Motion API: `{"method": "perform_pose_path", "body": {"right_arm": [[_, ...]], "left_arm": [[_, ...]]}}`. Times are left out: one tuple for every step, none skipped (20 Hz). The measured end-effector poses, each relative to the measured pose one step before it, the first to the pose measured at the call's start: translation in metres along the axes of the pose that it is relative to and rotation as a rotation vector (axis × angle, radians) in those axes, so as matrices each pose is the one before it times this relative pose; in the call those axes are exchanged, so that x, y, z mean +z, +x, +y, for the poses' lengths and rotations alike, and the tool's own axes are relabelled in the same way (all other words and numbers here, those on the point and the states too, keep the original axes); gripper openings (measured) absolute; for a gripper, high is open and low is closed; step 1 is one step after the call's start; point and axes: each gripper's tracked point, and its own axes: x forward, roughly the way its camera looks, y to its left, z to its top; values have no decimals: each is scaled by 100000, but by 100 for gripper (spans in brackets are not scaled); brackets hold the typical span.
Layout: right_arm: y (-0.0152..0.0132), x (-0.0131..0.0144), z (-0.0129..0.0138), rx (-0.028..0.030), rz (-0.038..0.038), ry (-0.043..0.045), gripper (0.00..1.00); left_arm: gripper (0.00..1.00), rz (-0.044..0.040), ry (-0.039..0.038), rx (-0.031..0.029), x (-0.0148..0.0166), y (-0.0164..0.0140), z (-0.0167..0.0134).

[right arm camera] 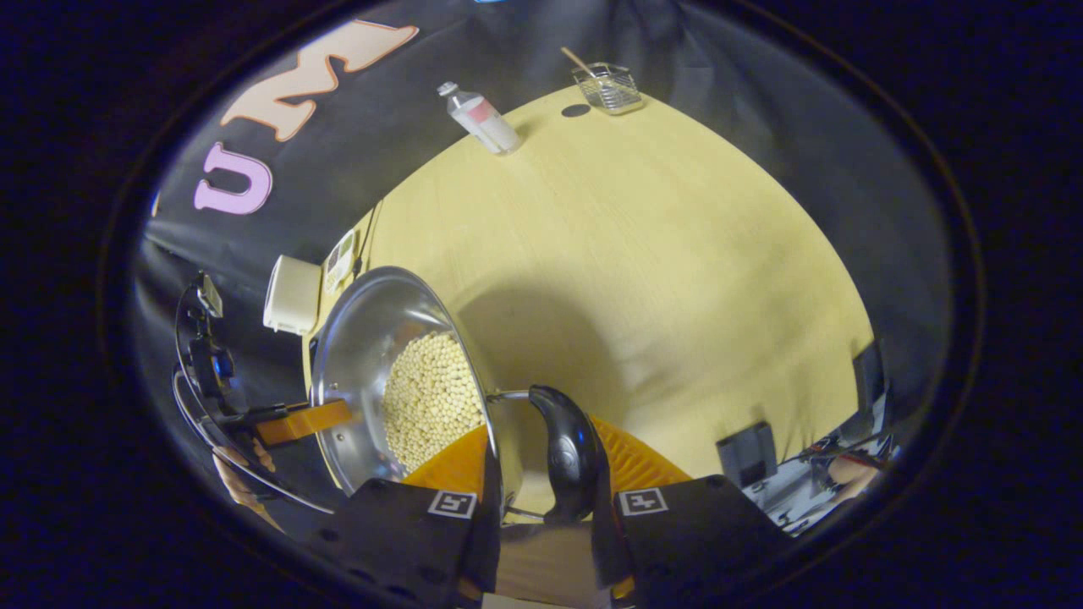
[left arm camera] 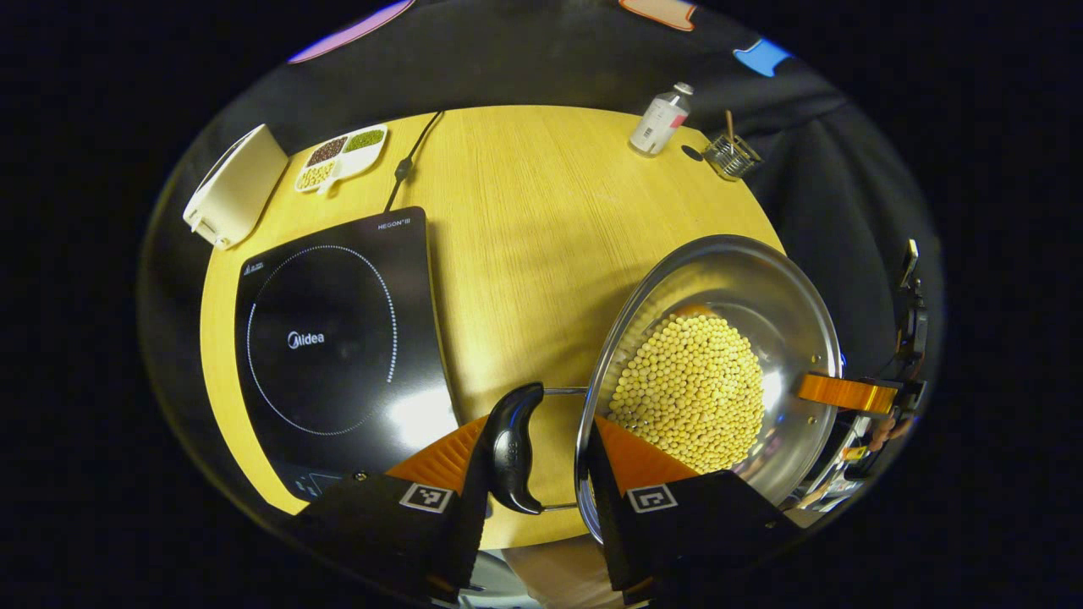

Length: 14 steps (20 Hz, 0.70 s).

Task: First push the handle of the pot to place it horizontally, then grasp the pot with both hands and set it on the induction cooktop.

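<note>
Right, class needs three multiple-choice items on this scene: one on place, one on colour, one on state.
1. In the left gripper view, the induction cooktop lies: A left of the pot; B right of the pot; C under the pot.
2. The beans in the pot are: A green; B yellow; C black.
3. The cooktop surface is: A covered by a lid; B bearing the pot; C bare.

A: the induction cooktop sits left of the pot.
B: the beans are pale yellow.
C: nothing rests on its glass.

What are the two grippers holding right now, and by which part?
Both hold the pot of beans. The left gripper straddles one black side handle and the rim; the right gripper straddles the other handle.
</note>
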Motion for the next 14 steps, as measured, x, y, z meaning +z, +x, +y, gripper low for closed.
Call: {"method": "perform_pose_path", "body": {"right_arm": [[-140,-678,645,-651,-1042,1012,46],[-225,-455,760,-368,-808,986,46],[-70,-652,754,-266,-683,991,46],[-20,-652,850,-104,-694,863,46],[-39,-544,770,-112,-524,704,46],[102,-651,840,-25,-459,435,46],[74,-496,809,-49,-359,284,46],[146,-478,850,-71,-315,12,46],[113,-374,856,-131,-348,-33,46],[161,-368,853,-148,-364,-93,46],[151,-238,826,-170,-383,-187,46],[138,-322,859,-164,-445,-222,46],[168,-291,844,-288,-423,-209,46],[312,-377,871,-362,-164,-615,46]], "left_arm": [[60,226,1184,-630,234,-96,140],[58,-74,1177,-571,392,-154,296],[60,-155,1042,-435,347,-125,252],[60,-194,921,-304,399,-24,138],[60,-300,818,-224,362,-4,126],[60,-234,553,-180,-55,206,-78],[60,-164,384,-35,-56,100,-223],[60,-249,330,-1,-217,46,-181],[60,-530,231,16,-15,102,-72],[60,-630,81,4,-108,49,-6],[60,-386,-108,-85,-128,67,-90],[60,-471,-139,-99,-88,25,-24],[60,-474,-38,-18,-3,-105,-33],[60,-309,137,20,-143,-97,-80]]}}
